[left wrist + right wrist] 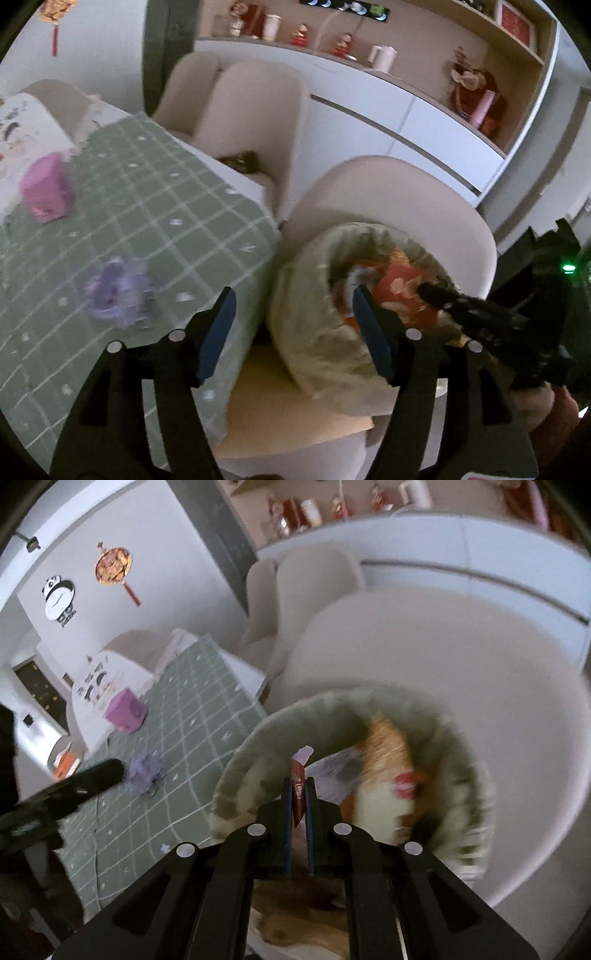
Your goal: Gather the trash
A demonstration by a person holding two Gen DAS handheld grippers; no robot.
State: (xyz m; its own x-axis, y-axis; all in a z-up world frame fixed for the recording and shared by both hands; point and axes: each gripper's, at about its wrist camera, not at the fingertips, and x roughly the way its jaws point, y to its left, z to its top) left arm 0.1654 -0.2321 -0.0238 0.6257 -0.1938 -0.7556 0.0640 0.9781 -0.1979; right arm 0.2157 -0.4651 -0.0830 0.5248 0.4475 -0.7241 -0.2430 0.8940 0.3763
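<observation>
A bin lined with a pale green bag (pixel 317 343) (pixel 258 746) stands beside the table and holds red and orange wrappers (pixel 402 291) (pixel 388 771). My right gripper (pixel 300 794) is shut on a small dark red wrapper (pixel 298 794) and holds it over the bin's near rim. It also shows in the left wrist view (pixel 428 291) above the bin. My left gripper (pixel 295 314) is open and empty, between the table edge and the bin. A crumpled purple wrapper (pixel 118 295) (pixel 146 771) lies on the green checked tablecloth (pixel 166 206) (pixel 184 720).
A pink box (pixel 48 192) (pixel 125 710) and a white patterned box (pixel 26 129) (pixel 107 679) sit farther back on the table. Beige chairs (pixel 255 110) (pixel 461 657) stand along the table, one right behind the bin. A white cabinet (pixel 406 122) with shelves lines the wall.
</observation>
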